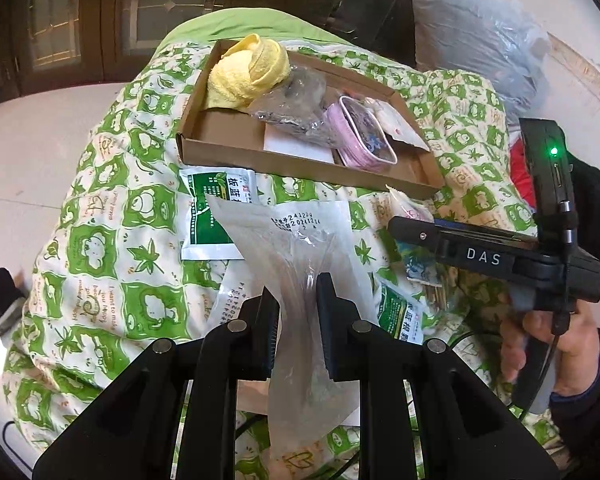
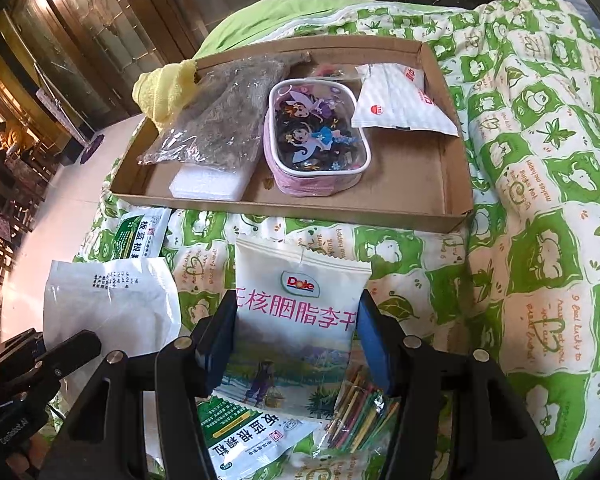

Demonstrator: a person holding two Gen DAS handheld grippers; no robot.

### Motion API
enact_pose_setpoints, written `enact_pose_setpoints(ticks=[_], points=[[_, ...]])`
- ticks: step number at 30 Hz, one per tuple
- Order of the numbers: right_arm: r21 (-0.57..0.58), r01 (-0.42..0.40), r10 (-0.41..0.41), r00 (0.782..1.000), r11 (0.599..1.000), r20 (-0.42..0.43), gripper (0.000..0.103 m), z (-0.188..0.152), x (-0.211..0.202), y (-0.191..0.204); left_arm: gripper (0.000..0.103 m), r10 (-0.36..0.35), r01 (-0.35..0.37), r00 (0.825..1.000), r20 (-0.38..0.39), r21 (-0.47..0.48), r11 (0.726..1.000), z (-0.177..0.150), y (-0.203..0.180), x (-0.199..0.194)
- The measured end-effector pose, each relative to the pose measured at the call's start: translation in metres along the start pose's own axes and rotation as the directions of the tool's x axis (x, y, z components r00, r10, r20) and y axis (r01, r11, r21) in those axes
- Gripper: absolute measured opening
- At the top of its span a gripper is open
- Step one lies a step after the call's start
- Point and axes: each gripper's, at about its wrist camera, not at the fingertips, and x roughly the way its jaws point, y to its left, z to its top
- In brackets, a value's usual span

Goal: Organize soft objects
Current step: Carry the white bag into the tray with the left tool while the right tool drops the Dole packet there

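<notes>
In the cardboard tray [image 2: 452, 184]: yellow towel [image 2: 160, 92], pink pouch [image 2: 316, 140]. Left gripper [image 1: 296, 320] pinches clear bag [image 1: 300, 248]; right gripper [image 2: 296, 340] straddles Dole packet [image 2: 300, 312].

The left gripper [image 1: 296, 320] is matte black, with silver round screws on its linkage arms. The right gripper [image 1: 412, 226], also black, bears white "DAS" lettering, a green light and thin black cables. Just below that lettering, a bare hand [image 1: 556, 344] emerges from a dark sleeve [image 1: 588, 412].

Green-patterned quilt [image 2: 540, 160], wooden doors [image 1: 80, 20], tiled floor [image 1: 28, 152]

Left gripper [image 1: 296, 320] clamped shut; right gripper [image 2: 296, 344] jaws apart.
</notes>
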Motion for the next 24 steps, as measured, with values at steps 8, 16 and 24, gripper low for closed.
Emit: enact_pose_setpoints(ticks=[8, 16, 24], points=[[-0.003, 0.011, -0.011, 1.000, 1.000, -0.009, 0.057, -0.0016, 0.0058, 0.0023, 0.017, 0.040, -0.040, 0.999, 0.013, 0.023, 0.999, 0.0006, -0.0038, -0.0009], [-0.001, 0.010, -0.010, 1.000, 1.000, -0.009, 0.057, -0.0015, 0.0055, 0.0029, 0.017, 0.046, -0.047, 0.999, 0.014, 0.030, 0.998, 0.0009, -0.0049, -0.0005], [-0.004, 0.015, -0.015, 1.000, 1.000, 0.003, 0.057, -0.0013, 0.0003, 0.0030, 0.017, 0.042, -0.042, 0.999, 0.025, 0.032, 0.999, 0.0053, -0.0053, -0.0040]])
